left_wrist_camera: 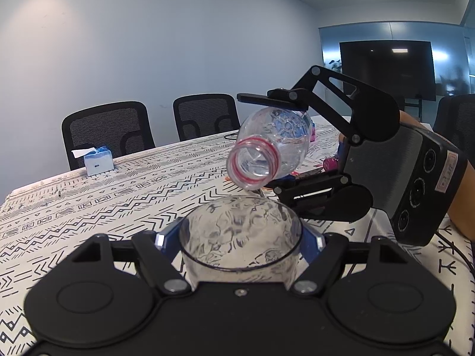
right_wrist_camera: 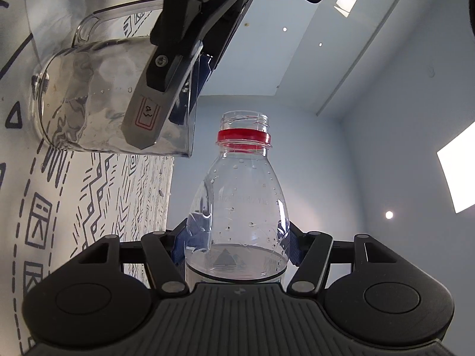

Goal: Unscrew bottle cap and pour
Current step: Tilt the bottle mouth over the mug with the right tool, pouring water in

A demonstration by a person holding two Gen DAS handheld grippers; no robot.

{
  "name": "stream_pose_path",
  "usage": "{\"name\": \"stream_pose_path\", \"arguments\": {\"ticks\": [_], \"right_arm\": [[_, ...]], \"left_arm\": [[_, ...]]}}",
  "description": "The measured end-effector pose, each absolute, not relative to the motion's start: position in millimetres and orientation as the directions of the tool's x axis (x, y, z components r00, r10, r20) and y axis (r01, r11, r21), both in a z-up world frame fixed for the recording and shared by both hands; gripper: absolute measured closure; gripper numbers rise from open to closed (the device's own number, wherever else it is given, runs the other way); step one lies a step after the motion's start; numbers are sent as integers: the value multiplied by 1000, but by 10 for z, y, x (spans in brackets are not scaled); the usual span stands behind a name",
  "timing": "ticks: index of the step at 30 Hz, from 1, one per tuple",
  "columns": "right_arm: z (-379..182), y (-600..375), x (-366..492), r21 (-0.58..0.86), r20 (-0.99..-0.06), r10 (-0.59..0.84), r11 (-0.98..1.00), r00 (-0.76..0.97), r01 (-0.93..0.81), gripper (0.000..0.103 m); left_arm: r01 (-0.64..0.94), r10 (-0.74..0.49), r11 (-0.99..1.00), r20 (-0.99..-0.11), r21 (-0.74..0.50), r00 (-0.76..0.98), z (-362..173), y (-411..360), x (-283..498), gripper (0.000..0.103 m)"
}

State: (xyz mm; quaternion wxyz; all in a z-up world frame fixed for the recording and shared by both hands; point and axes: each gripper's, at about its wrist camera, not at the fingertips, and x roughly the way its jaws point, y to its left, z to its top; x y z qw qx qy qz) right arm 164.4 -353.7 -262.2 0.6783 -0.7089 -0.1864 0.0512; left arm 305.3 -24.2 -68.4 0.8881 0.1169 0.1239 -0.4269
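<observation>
A clear plastic bottle (left_wrist_camera: 267, 148) with a red neck ring lies tilted, its open mouth (left_wrist_camera: 253, 163) just above the far rim of a clear glass mug (left_wrist_camera: 240, 237). No cap is on it. My right gripper (left_wrist_camera: 261, 144) is shut on the bottle's body, coming in from the right. My left gripper (left_wrist_camera: 240, 238) is shut on the mug, blue pads on both sides. In the right wrist view the bottle (right_wrist_camera: 237, 207) sits between my right gripper's (right_wrist_camera: 237, 237) fingers with a little water in it. The mug (right_wrist_camera: 89, 103) with its handle is at upper left, in the left gripper (right_wrist_camera: 178, 89).
A patterned tablecloth (left_wrist_camera: 89, 207) covers the table. A blue tissue box (left_wrist_camera: 98, 163) stands at the far left edge, with two black chairs (left_wrist_camera: 107, 130) behind it. Small pink and orange items (left_wrist_camera: 329, 163) lie behind the bottle. A dark screen (left_wrist_camera: 386, 68) hangs at the back right.
</observation>
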Motion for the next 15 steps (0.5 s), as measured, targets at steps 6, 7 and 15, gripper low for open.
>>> {"name": "stream_pose_path", "arguments": {"ticks": [6, 7, 15], "right_arm": [[-2748, -3779, 1564, -981, 177, 338, -14, 925, 193, 44], [-2762, -3811, 1553, -981, 176, 338, -14, 925, 192, 44], [-2080, -3026, 1488, -979, 180, 344, -32, 922, 203, 44]], "left_arm": [[792, -727, 598, -334, 122, 600, -710, -290, 3037, 25], [792, -727, 599, -334, 120, 600, -708, -288, 3041, 25], [798, -735, 591, -330, 114, 592, -708, -284, 3021, 25]]}}
